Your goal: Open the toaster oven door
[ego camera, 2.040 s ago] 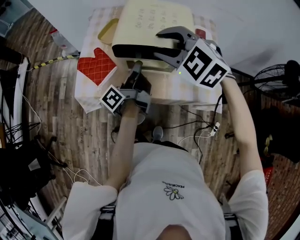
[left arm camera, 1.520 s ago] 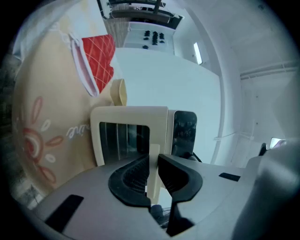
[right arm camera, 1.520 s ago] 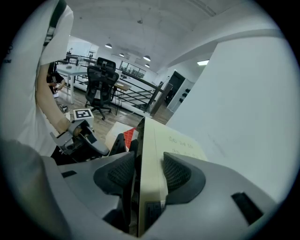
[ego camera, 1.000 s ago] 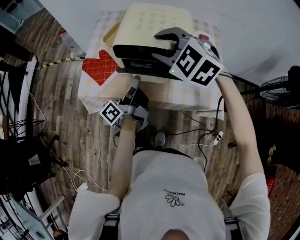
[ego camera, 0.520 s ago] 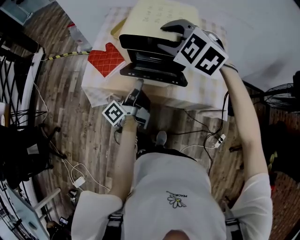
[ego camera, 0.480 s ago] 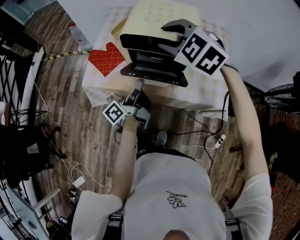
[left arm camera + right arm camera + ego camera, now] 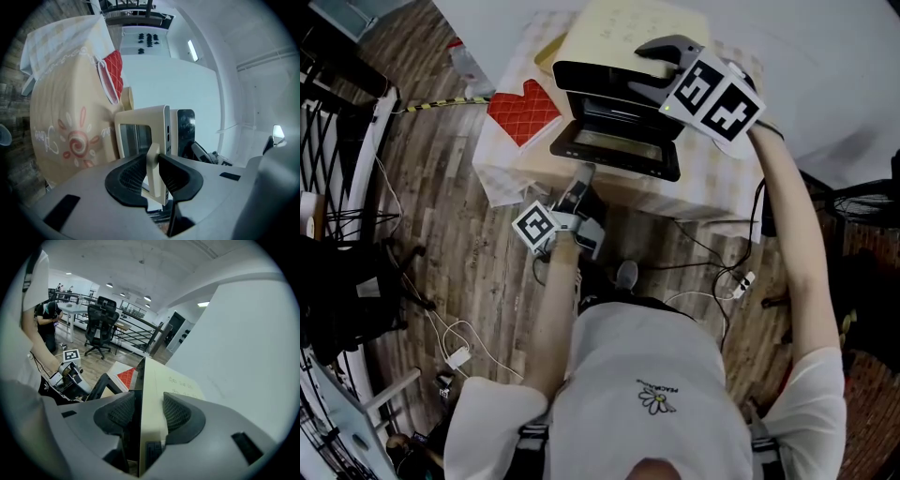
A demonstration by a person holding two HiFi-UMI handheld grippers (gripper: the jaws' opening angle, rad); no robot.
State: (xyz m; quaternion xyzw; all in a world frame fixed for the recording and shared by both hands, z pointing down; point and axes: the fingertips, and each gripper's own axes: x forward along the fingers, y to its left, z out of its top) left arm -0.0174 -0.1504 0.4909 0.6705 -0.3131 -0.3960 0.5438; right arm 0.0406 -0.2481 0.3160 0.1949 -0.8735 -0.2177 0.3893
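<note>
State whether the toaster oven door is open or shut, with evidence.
Open: the door lies swung down in front of the toaster oven, exposing its dark inside.

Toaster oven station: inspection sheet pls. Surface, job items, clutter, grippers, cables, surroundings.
surface: table under a pale checked cloth; the oven stands on it.
job's things: cream toaster oven; its door is swung down, open.
clutter: red oven mitt left of the oven.
grippers: left gripper has the door handle between its pads, which look to be on it; its jaws have just been opening slightly. right gripper is clamped over the oven's top front edge.
cables: white plug strip and wires on the floor.
surroundings: wood plank floor, white wall, office chairs far off.
</note>
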